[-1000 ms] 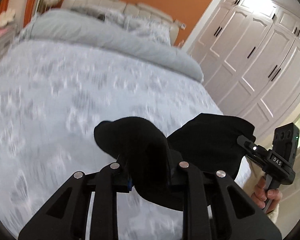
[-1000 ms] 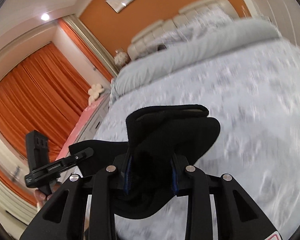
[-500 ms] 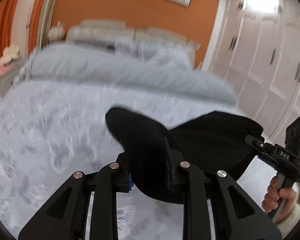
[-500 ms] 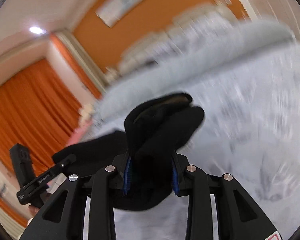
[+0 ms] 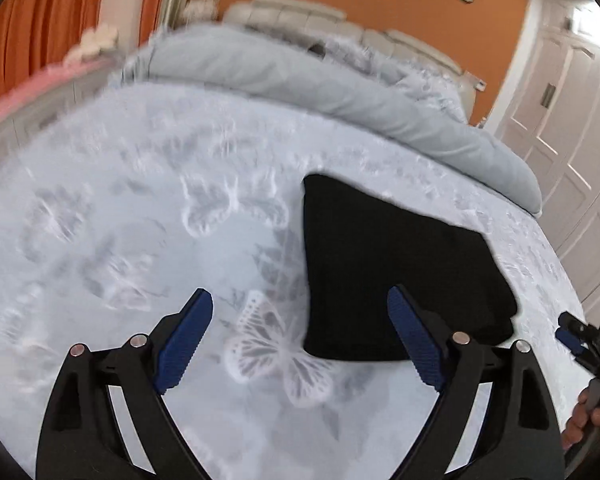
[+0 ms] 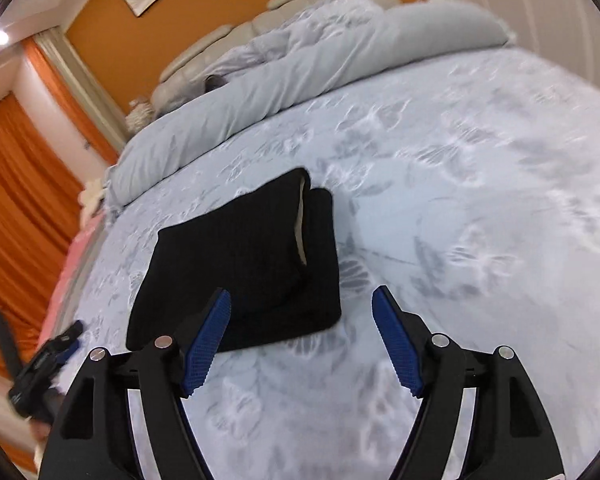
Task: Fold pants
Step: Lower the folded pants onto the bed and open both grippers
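Orange walls and a cream padded headboard (image 5: 340, 36) close off the far end of a bedroom, with orange curtains (image 6: 16, 208) on one side and white wardrobe doors (image 5: 572, 132) on the other. Most of both views is taken up by the bed (image 5: 112, 208), covered in a pale blue-grey spread with a butterfly print; much of that print is smeared by motion blur. On the spread lie the black pants (image 5: 392, 272), folded into a squarish stack and touching neither tool. From the right wrist, a pale lining shows in the slit between the layers.

Left gripper (image 5: 300, 320) has its jaws wide apart with nothing between them, hovering just short of the stack's near left corner; its right finger hides part of the near edge. Right gripper (image 6: 300, 318) is likewise spread and holds nothing, near the stack's near right corner, its left finger overlapping the fabric. Each tool shows only partly at the edge of the other's view, blurred.
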A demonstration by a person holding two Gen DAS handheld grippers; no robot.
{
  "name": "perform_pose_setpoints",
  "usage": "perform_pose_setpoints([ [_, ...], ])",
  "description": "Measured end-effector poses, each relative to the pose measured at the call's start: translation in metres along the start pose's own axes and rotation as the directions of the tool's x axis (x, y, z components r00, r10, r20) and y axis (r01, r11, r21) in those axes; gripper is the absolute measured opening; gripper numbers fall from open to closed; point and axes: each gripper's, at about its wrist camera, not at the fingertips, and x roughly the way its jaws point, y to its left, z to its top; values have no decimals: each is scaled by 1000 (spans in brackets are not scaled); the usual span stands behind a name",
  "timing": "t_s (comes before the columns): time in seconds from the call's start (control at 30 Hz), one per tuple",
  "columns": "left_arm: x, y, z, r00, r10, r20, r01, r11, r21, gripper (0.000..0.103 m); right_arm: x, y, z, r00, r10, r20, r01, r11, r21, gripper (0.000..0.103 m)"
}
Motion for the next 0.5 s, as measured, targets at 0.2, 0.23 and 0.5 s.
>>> perform_pose_setpoints([
  [0.2,-69,-41,-16,997,76,29,-79,992,97,95,-65,52,-36,986,-110,127,125,985,-117,82],
  [0.23,-74,-45,-24,996,80,27,-83,991,108,95,-71,58,-48,981,-125,148,145,980,-136,83],
  [0.5,-43,-53,-98,988,143,-65,-127,970,205,96,-43,72,-111,982,-175,69,187,943,-277,83],
])
